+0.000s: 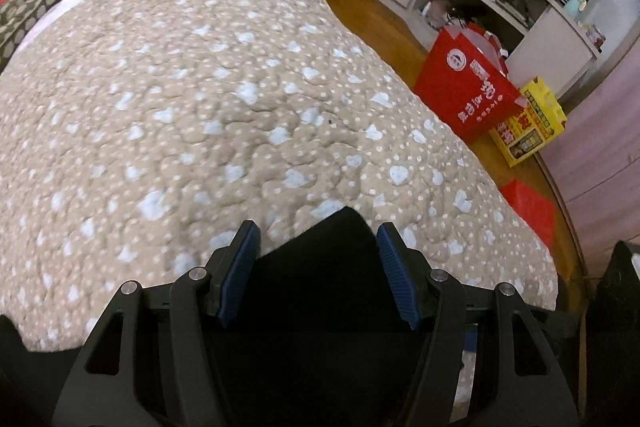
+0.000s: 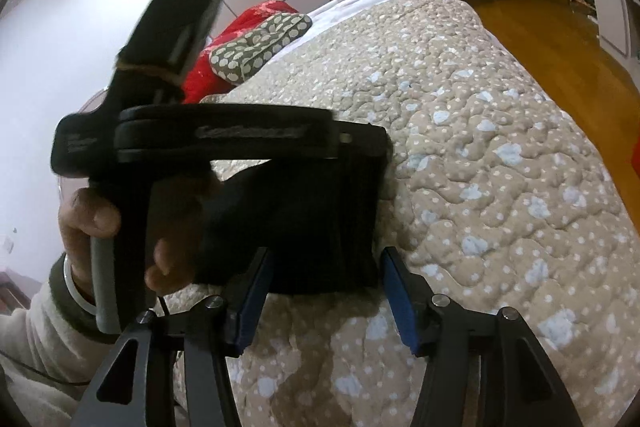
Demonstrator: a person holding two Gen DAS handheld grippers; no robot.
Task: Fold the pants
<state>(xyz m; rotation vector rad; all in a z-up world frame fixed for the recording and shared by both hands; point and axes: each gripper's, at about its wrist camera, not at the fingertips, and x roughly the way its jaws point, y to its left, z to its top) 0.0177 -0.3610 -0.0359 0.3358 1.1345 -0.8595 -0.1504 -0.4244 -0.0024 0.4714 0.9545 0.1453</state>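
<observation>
Left wrist view: the left tool [image 1: 318,245] is spread, with the black pants [image 1: 320,267] between its fingers on the bed's spotted beige quilt [image 1: 200,87].

Right wrist view: the right tool [image 2: 326,269] is spread, the pants [image 2: 320,227] just ahead, with the left tool [image 2: 224,135] above them.

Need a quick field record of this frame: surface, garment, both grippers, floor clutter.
surface: bed with beige spotted quilt
garment: black pants, at the quilt's near edge
left gripper: open, fingers either side of the pants, not clamped
right gripper: open, facing the left gripper, nothing held
pillows: red and green-dotted, far end of bed
floor: red bag, yellow box
</observation>
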